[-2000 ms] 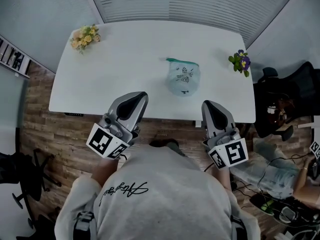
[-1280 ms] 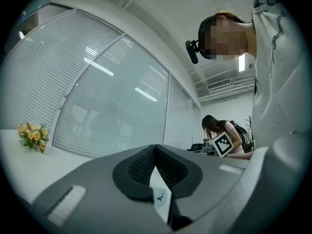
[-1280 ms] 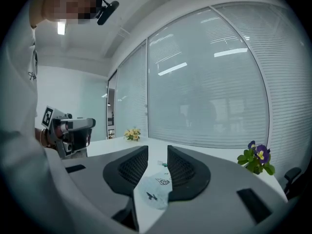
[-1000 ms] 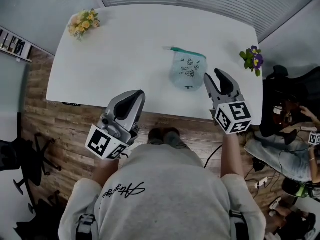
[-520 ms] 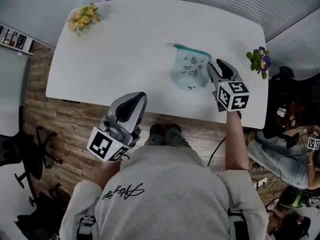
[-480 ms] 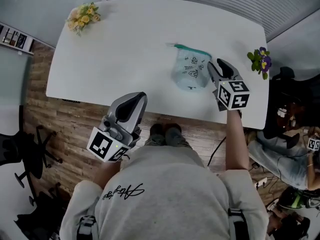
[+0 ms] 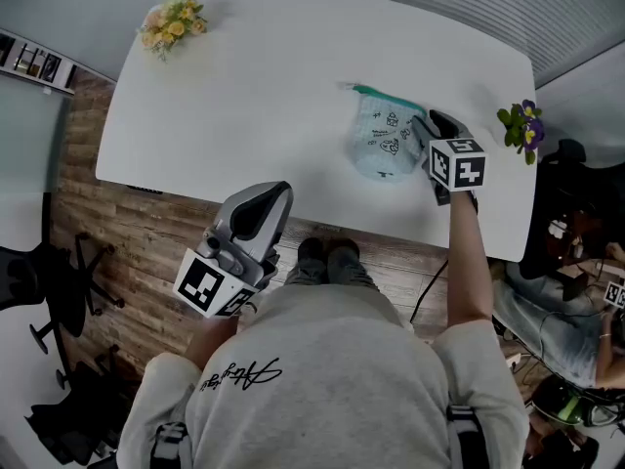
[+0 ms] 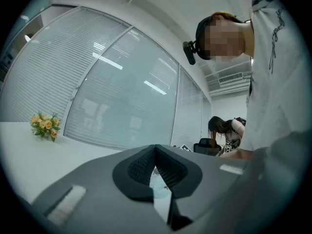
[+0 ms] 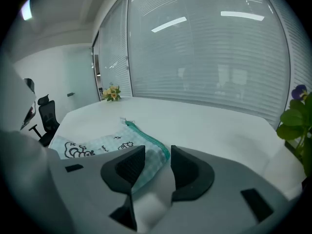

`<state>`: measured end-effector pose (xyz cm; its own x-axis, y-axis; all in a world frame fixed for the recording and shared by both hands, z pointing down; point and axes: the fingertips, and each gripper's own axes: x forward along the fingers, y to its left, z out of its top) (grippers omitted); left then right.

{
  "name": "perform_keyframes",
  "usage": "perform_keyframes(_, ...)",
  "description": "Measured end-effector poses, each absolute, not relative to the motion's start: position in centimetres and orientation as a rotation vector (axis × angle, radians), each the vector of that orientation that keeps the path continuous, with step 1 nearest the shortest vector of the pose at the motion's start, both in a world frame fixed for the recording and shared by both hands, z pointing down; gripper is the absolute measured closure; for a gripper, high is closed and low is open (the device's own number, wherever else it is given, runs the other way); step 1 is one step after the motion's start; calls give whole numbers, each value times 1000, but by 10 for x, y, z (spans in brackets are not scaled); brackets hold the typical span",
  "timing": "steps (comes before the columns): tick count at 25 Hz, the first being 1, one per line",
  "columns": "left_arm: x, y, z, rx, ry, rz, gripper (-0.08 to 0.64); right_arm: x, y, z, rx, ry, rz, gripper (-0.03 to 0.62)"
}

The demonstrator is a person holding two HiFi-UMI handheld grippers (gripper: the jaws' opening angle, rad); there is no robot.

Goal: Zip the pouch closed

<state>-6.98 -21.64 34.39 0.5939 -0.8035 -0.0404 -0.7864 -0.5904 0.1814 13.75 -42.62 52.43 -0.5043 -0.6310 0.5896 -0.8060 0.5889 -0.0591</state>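
A pale blue-green checked pouch [image 7: 384, 145] with small drawings lies on the white table [image 7: 254, 96], its teal zipper [image 7: 386, 96] along the far edge. My right gripper [image 7: 430, 123] is at the pouch's right side, low over the table and open. In the right gripper view the pouch [image 9: 92, 143] and the near end of its zipper [image 9: 146, 138] show just beyond the gap of the right gripper [image 9: 157, 160], and no pad touches them. My left gripper [image 7: 273, 191] hangs shut and holds nothing, off the table's front edge, well left of the pouch. Its jaws meet in the left gripper view [image 8: 156, 152].
Yellow flowers [image 7: 171, 22] stand at the table's far left corner, and a purple-flowered plant [image 7: 522, 130] stands at the right edge, close to my right gripper. Black office chairs [image 7: 59, 281] are on the wooden floor at left. Another person [image 8: 224, 130] sits off to the right.
My right gripper has come forward and down from the table's front edge to the right side of the pouch. The left gripper has stayed where it was, shut.
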Motion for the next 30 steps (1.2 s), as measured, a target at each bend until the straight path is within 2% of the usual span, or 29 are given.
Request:
perform_keyframes(4, -74, -215, 344, 2666, -1363, -170, 560, 138, -430, 534, 1124, -2265, 469, 428)
perform_keyframes(9, -76, -214, 344, 2658, -1379, -170, 560, 136, -430, 541, 1071, -2201, 438, 449)
perform_keyframes(16, -75, -212, 343, 2664, -1375, -180, 560, 133, -429, 543, 1079, -2177, 371, 447)
perform_keyframes(23, -76, -210, 339, 2669, -1387, -178, 560, 135, -429, 542, 1090, -2157, 290, 511)
perform_keyframes(30, -74, -210, 338, 2674, -1381, -174, 560, 133, -425, 537, 1104, -2168, 243, 531)
